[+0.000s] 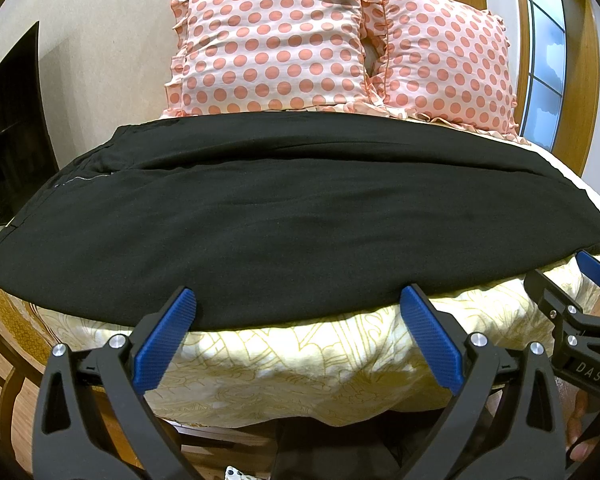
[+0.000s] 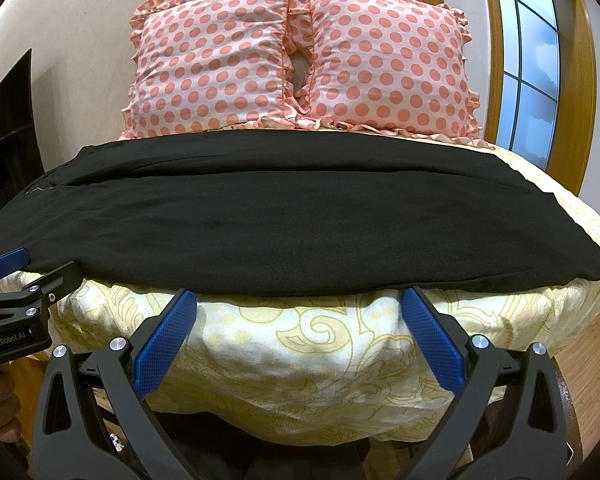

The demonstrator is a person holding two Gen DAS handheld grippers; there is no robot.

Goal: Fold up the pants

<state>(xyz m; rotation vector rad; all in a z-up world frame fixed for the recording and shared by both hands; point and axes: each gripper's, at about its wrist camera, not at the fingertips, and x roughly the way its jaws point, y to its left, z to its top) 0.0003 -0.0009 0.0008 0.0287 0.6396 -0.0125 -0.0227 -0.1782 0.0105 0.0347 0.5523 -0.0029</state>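
- the black pants are lying flat across the bed, on its pale yellow patterned cover, waistband and zipper toward the left, leg ends toward the right, one leg seeming to lie over the other along a lengthwise crease.
- the left gripper is hovering at the near hem edge with its jaws spread wide, gripping nothing; its blue pads are sitting just short of the cloth.
- the right gripper is likewise standing wide open and empty at the near edge, further toward the leg ends.
- the fabric is looking soft, light and limp, so it will probably drape and sag; pinching a thin bite at the near edge or corners seems best.
- the near edge is running close to the mattress rim, with cover falling away below.
- beyond the pants, two polka-dot pillows are crowding the far side, limiting room; the right end of the bed is offering more open cover.
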